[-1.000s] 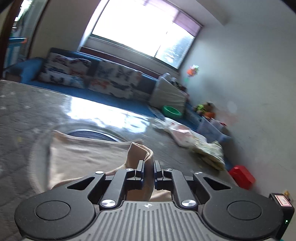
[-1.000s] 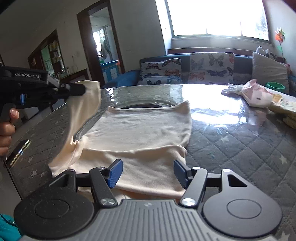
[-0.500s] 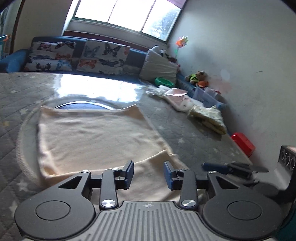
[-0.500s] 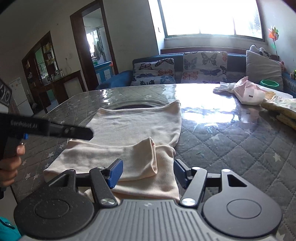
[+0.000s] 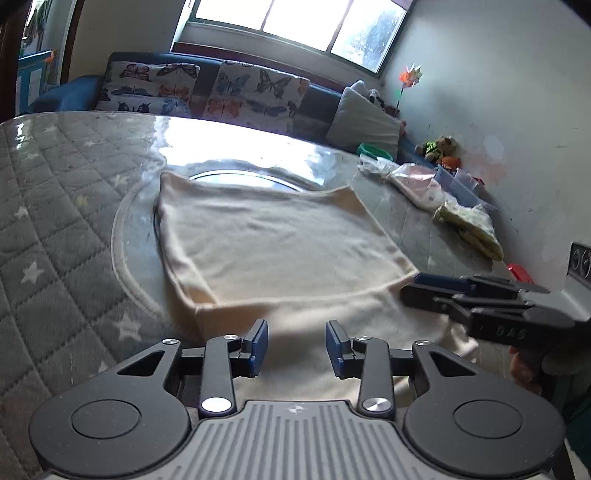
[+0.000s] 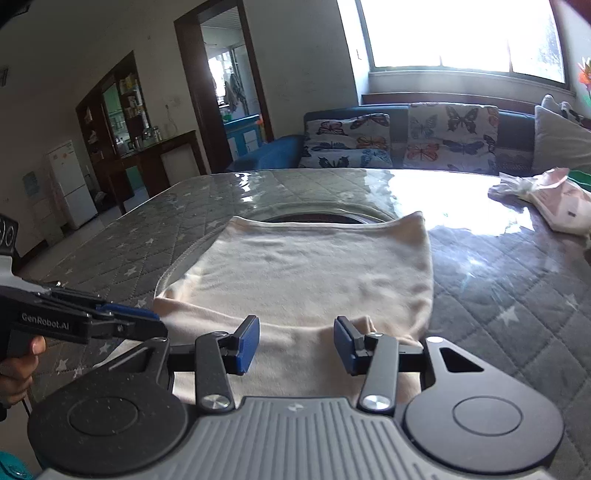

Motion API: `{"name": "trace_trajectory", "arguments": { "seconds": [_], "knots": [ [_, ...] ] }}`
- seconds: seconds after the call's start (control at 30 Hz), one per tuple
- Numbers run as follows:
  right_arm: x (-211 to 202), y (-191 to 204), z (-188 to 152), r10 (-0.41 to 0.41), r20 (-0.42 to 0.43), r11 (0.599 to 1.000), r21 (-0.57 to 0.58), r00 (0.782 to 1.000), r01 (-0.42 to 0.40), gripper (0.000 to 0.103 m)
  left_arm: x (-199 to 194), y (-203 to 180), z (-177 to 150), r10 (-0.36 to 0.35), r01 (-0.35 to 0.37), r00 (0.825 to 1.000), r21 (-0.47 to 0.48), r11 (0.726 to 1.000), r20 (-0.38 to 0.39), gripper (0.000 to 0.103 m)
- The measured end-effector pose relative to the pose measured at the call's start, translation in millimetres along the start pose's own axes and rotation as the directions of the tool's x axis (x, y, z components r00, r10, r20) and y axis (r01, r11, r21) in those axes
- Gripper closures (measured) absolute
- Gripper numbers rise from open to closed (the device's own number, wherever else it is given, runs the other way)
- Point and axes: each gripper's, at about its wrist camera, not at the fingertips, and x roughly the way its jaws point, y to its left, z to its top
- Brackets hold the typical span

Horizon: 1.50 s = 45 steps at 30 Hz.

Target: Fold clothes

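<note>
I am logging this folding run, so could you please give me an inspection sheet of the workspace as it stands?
Surface: grey quilted star-print table under a glossy clear cover.
Job's things: cream garment lying flat, its near part folded over in a band.
Clutter: pink-and-white bag and yellowish cloth bundle at the table's right side.
Grippers: left claw open, empty, over the near edge; right claw open, empty, likewise.
Cables: nothing seen.
Surroundings: blue sofa with butterfly cushions, bright window, doorway, white fridge.
</note>
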Motion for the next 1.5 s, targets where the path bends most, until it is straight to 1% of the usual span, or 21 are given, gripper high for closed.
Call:
{"name": "trace_trajectory", "arguments": {
  "seconds": [0.07, 0.17, 0.2, 0.3, 0.43, 0.53, 0.6, 0.67, 0.77, 0.87, 0.93, 1.03, 1.1, 1.13, 1.2, 1.23, 1.27, 1.3, 1.33, 1.4, 1.5],
  "knots": [
    [4.5, -1.6, 0.1, -0.006, -0.011, 1.000, 0.003, 1.000, 0.006, 0.057, 7.5, 1.0, 3.7, 0.004, -0.004, 1.000, 0.006, 1.000, 0.003, 0.065],
    [-0.4, -3.2, -2.1, -0.008, -0.019, 1.000, -0.002, 1.000, 0.008, 0.060, 21.1, 9.6, 2.4, 0.032, -0.032, 0.999, -0.003, 0.999, -0.036, 0.066],
    [-2.1, -3.8, -2.9, -0.009, -0.022, 1.000, -0.003, 1.000, 0.008, 0.064, 22.0, 12.5, 1.3, 0.026, -0.026, 0.999, -0.008, 1.000, -0.038, 0.066],
    [-7.0, -5.4, -5.2, -0.011, -0.030, 1.000, -0.008, 0.999, 0.011, 0.064, 15.8, 12.8, 1.3, 0.015, -0.015, 0.999, -0.007, 1.000, -0.032, 0.065],
    [-13.6, -7.6, -8.2, -0.014, -0.041, 1.000, -0.015, 0.999, 0.013, 0.064, 6.3, 4.7, -1.9, -0.004, 0.006, 0.999, 0.046, 0.999, -0.031, 0.065],
    [-13.3, -7.0, -18.6, -0.031, -0.087, 0.998, -0.049, 0.996, 0.027, 0.064, 1.8, -3.0, -8.1, -0.020, 0.025, 0.999, 0.096, 0.995, -0.049, 0.064],
    [-15.5, -6.3, -23.9, -0.038, -0.089, 0.997, -0.063, 0.995, 0.032, 0.064, -5.9, -9.7, -12.4, -0.050, 0.059, 0.997, 0.145, 0.988, -0.063, 0.062],
    [-24.4, -3.7, -22.7, -0.037, -0.084, 0.997, -0.076, 0.996, 0.031, 0.064, -15.7, -16.5, -17.1, -0.075, 0.089, 0.994, 0.198, 0.976, -0.078, 0.058],
    [-40.0, 1.8, -21.6, -0.033, -0.084, 0.993, -0.111, 0.996, 0.024, 0.064, -33.2, -24.7, -25.5, -0.124, 0.149, 0.987, 0.281, 0.948, -0.105, 0.052],
    [-52.0, 6.9, -24.8, -0.043, -0.094, 0.986, -0.166, 0.995, 0.027, 0.063, -46.2, -33.2, -36.9, -0.163, 0.202, 0.977, 0.358, 0.912, -0.136, 0.045],
    [-59.0, 9.4, -27.7, -0.049, -0.102, 0.980, -0.199, 0.994, 0.028, 0.062, -50.6, -38.9, -45.1, -0.179, 0.228, 0.971, 0.407, 0.885, -0.157, 0.044],
    [-67.0, 13.7, -35.1, -0.065, -0.122, 0.967, -0.252, 0.990, 0.032, 0.055, -48.7, -51.0, -58.0, -0.161, 0.221, 0.973, 0.487, 0.845, -0.163, 0.044],
    [-71.5, 17.8, -41.4, -0.079, -0.132, 0.953, -0.301, 0.988, 0.036, 0.053, -44.3, -54.7, -63.5, -0.150, 0.209, 0.977, 0.518, 0.829, -0.154, 0.044],
    [-73.9, 19.9, -44.1, -0.085, -0.132, 0.945, -0.324, 0.988, 0.038, 0.048, -42.0, -56.4, -66.2, -0.144, 0.202, 0.978, 0.533, 0.822, -0.149, 0.044],
    [-78.5, 23.9, -49.3, -0.096, -0.131, 0.929, -0.368, 0.987, 0.041, 0.042, -35.0, -59.0, -69.8, -0.126, 0.188, 0.981, 0.556, 0.809, -0.148, 0.047],
    [-80.5, 25.9, -51.8, -0.099, -0.129, 0.920, -0.389, 0.987, 0.042, 0.042, -34.0, -58.3, -68.8, -0.124, 0.182, 0.982, 0.554, 0.813, -0.142, 0.050],
    [-82.4, 27.4, -54.4, -0.101, -0.130, 0.911, -0.411, 0.986, 0.039, 0.041, -33.4, -57.2, -67.5, -0.122, 0.177, 0.983, 0.548, 0.817, -0.134, 0.058],
    [-83.2, 28.8, -57.0, -0.103, -0.131, 0.902, -0.429, 0.986, 0.037, 0.037, -32.8, -56.1, -66.1, -0.121, 0.171, 0.985, 0.543, 0.822, -0.127, 0.064],
    [-82.9, 30.1, -59.3, -0.103, -0.131, 0.895, -0.445, 0.986, 0.034, 0.036, -32.2, -55.1, -64.7, -0.119, 0.165, 0.986, 0.538, 0.827, -0.119, 0.066],
    [-81.8, 32.8, -63.8, -0.103, -0.131, 0.880, -0.474, 0.986, 0.028, 0.036, -31.1, -52.9, -62.0, -0.115, 0.153, 0.988, 0.526, 0.836, -0.104, 0.083],
    [-77.9, 37.2, -69.2, -0.097, -0.130, 0.857, -0.515, 0.987, 0.017, 0.032, -29.4, -49.7, -57.9, -0.110, 0.136, 0.991, 0.509, 0.850, -0.082, 0.090]
  ]
}}
